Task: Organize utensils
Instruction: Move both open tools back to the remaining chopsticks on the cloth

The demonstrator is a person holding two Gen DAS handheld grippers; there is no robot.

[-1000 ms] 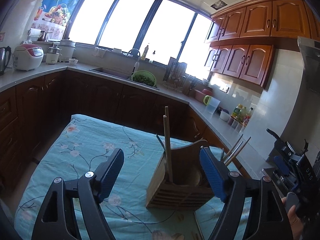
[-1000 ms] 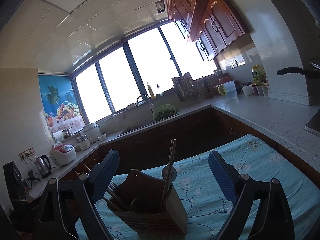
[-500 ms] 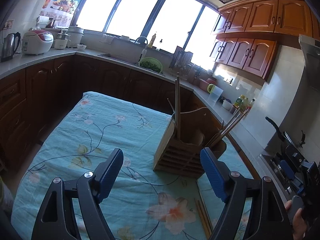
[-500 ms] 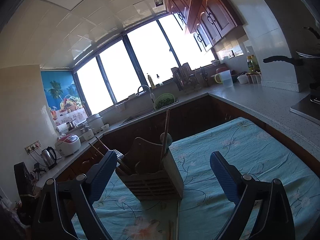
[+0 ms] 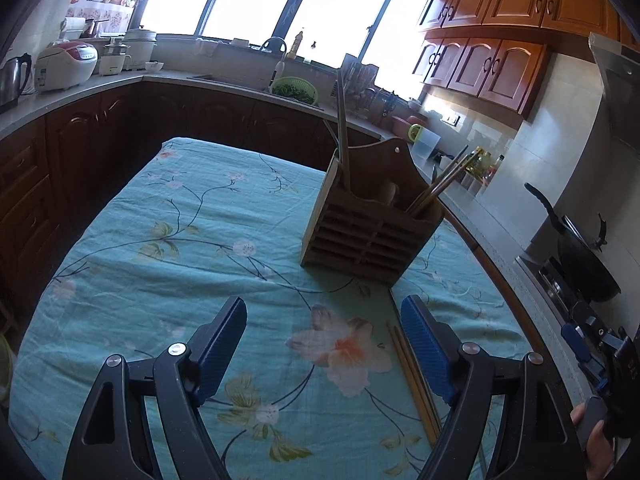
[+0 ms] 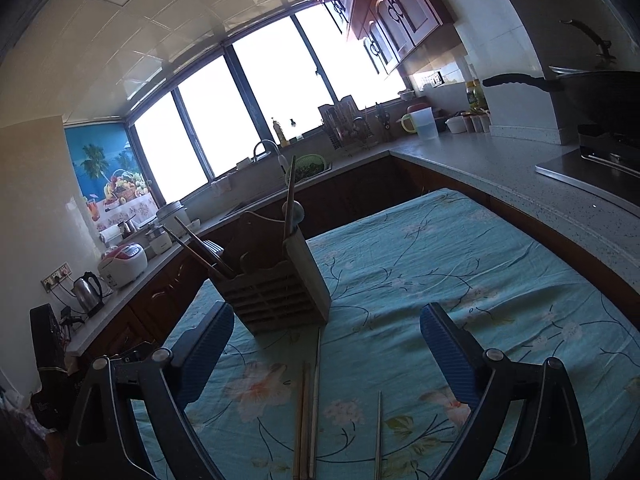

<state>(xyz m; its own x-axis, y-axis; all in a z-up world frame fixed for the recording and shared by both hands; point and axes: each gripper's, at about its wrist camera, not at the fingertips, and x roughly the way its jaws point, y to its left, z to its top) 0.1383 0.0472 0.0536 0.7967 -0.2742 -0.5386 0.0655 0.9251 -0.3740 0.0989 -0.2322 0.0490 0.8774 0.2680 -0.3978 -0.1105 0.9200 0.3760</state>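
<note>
Chopsticks (image 6: 305,416) lie loose on the floral worktop (image 5: 168,240) in front of the wooden utensil holder (image 5: 370,224), with a thinner stick (image 6: 378,432) just beside them. Both claws are spread and carry nothing: the left claw (image 5: 325,354) hovers near the pair, the right claw (image 6: 327,352) above them. A good pick would likely lower one claw along the sticks' length, pinch both near the middle so they stay parallel, then tip them upright into an open compartment. Compared with a second ago, both claws have backed off from the holder and dropped toward the cloth, bringing the loose sticks into sight.
</note>
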